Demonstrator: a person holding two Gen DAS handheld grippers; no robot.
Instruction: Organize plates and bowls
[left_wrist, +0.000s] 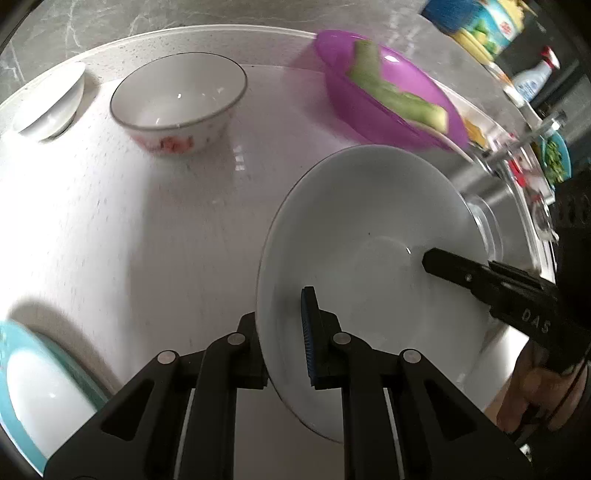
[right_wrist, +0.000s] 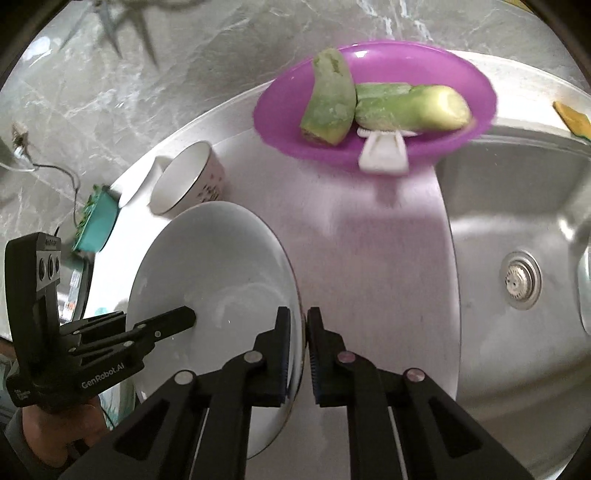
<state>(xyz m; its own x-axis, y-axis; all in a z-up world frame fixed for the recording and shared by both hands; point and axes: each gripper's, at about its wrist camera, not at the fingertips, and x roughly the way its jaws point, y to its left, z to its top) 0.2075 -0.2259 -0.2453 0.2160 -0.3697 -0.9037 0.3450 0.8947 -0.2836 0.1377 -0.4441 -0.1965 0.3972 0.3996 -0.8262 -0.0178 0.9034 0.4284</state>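
Both tongs are clenched on the same round white ceramic plate (left_wrist: 369, 280). In the left wrist view, our left tongs (left_wrist: 286, 339) grasp its left rim at the lower centre of the frame, one blue-padded finger (left_wrist: 308, 332) lying over the inside of the plate and the other behind the rim. Our right tongs (right_wrist: 304, 354) pinch the opposite rim, seen at the lower centre of the right wrist view, with the plate edge between the two pads. The plate is tilted, and we cannot tell if it touches the pale speckled surface (left_wrist: 129, 221) under it.

At the upper centre of the left wrist view stands a white bowl with a dark rim and red flower print (left_wrist: 177, 103), and a plain white bowl (left_wrist: 51, 103) sits at the upper left edge. A round purple plastic plate (right_wrist: 376, 99) at the top of the right wrist view carries green peeled vegetable pieces (right_wrist: 388, 107) and a white peeler (right_wrist: 384, 151). A turquoise plate (left_wrist: 33, 387) shows at the lower left of the left wrist view. The steel sink (right_wrist: 517, 240) with its drain fills the right side of the right wrist view.
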